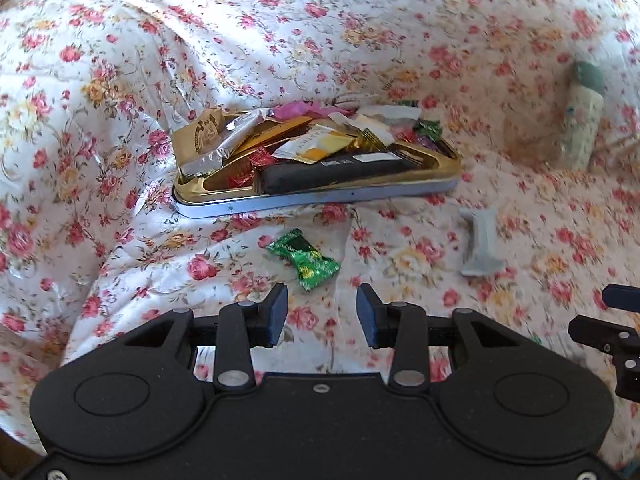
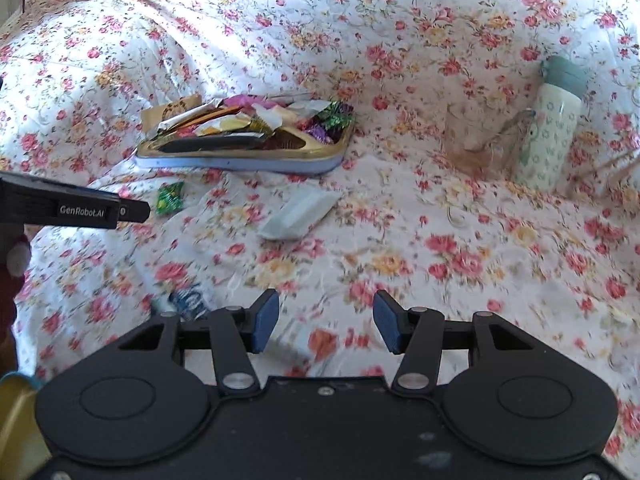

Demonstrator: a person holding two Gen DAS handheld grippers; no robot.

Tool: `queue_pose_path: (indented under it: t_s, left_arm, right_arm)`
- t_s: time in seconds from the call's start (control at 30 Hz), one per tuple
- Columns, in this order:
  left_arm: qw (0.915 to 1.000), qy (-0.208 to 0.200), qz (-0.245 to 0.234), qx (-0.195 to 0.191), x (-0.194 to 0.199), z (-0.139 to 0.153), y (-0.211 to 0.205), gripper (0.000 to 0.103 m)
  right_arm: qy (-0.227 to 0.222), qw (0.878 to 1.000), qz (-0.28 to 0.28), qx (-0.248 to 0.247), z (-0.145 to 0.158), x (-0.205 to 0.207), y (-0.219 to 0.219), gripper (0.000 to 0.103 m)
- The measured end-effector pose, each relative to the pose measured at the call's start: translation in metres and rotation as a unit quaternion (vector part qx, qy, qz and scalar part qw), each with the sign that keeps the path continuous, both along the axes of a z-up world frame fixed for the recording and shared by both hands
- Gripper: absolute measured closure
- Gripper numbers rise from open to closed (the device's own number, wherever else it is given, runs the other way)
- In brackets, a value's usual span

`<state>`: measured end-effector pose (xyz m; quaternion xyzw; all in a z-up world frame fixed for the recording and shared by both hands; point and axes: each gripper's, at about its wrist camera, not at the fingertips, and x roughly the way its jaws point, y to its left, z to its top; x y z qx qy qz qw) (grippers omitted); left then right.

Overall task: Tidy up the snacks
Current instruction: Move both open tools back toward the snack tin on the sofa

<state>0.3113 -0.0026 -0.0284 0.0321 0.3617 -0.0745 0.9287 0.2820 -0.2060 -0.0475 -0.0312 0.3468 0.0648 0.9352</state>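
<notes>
A gold and blue tin tray (image 1: 320, 198) heaped with wrapped snacks lies on a floral cloth; it also shows in the right wrist view (image 2: 240, 164). A green wrapped candy (image 1: 304, 258) lies loose in front of it, just ahead of my open, empty left gripper (image 1: 322, 312); the candy also shows in the right wrist view (image 2: 170, 198). A pale grey-white packet (image 1: 480, 242) lies to the right, also in the right wrist view (image 2: 300, 212). My right gripper (image 2: 326, 322) is open and empty over bare cloth. A blue-white wrapper (image 2: 188, 302) lies by its left finger.
A pale green patterned bottle (image 2: 554, 136) and a clear glass mug (image 2: 480, 140) stand at the right. The left gripper's body (image 2: 72, 204) reaches in from the left of the right wrist view. The cloth is rumpled and rises behind the tray.
</notes>
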Motion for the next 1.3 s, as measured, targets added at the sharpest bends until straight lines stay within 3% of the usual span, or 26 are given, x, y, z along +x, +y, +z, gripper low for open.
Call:
queue_pose_path:
  t_s: [0.17, 0.57, 0.7, 0.9, 1.17, 1.3]
  left_arm:
    - [0.9996, -0.021, 0.012, -0.011, 0.01, -0.014, 0.002, 0.055]
    - [0.998, -0.018, 0.031, -0.052, 0.036, -0.037, 0.014, 0.055]
    - [0.9982, -0.036, 0.021, -0.043, 0.032, -0.041, 0.012, 0.054]
    - [0.9973, -0.041, 0.009, -0.06, 0.028, -0.041, 0.014, 0.051]
    - [0.9969, -0.044, 0.012, -0.064, 0.028, -0.042, 0.014, 0.05]
    - [0.9971, -0.044, 0.013, -0.06, 0.028, -0.042, 0.014, 0.05]
  right_arm:
    - [-0.02, 1.0, 0.002, -0.006, -0.007, 0.014, 0.003, 0.048]
    - [-0.035, 0.999, -0.01, 0.012, -0.011, 0.049, 0.014, 0.048]
    - [-0.036, 0.999, -0.017, 0.026, -0.011, 0.06, 0.017, 0.048]
    - [-0.048, 0.998, -0.012, 0.024, -0.011, 0.076, 0.033, 0.044]
    - [-0.005, 0.999, -0.027, 0.047, -0.027, 0.107, 0.039, 0.044]
    - [-0.013, 0.999, -0.039, 0.027, -0.034, 0.109, 0.036, 0.047]
